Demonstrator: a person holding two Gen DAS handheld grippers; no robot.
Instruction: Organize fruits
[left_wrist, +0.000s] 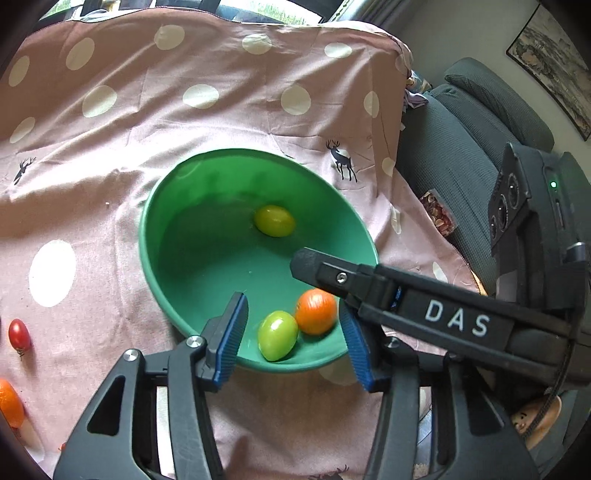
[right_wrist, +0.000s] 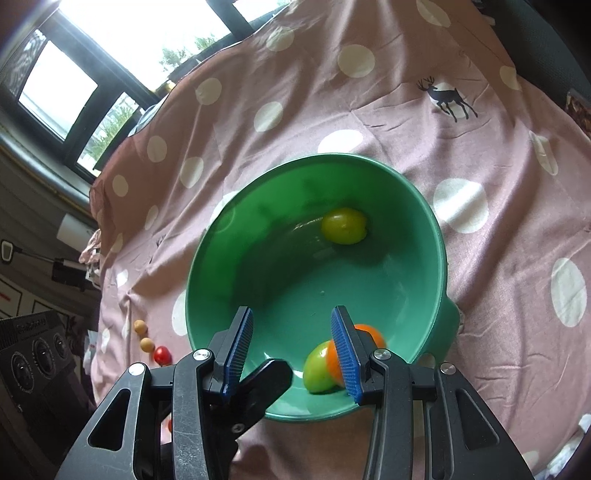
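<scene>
A green bowl (left_wrist: 159, 251) (right_wrist: 210, 266) sits on a pink spotted cloth. It holds a yellow-green fruit (left_wrist: 274, 220) (right_wrist: 343, 225) at its far side, plus a green fruit (left_wrist: 277, 335) (right_wrist: 317, 369) and a blurred orange fruit (left_wrist: 317, 311) (right_wrist: 371, 334) against the near wall. My left gripper (left_wrist: 293, 339) hangs open over the near rim, those two fruits lying below its gap and untouched by the pads. My right gripper (right_wrist: 291, 352) stands open above the bowl with nothing between its pads. One of its fingers (left_wrist: 314, 267) reaches in from the right.
On the cloth left of the bowl lie a red cherry tomato (left_wrist: 19, 334) (right_wrist: 162, 354), an orange fruit (left_wrist: 9, 402) and two tan balls (right_wrist: 144, 336). A grey chair (left_wrist: 461, 147) with a snack packet (left_wrist: 437, 216) stands at the right. Windows are beyond the table.
</scene>
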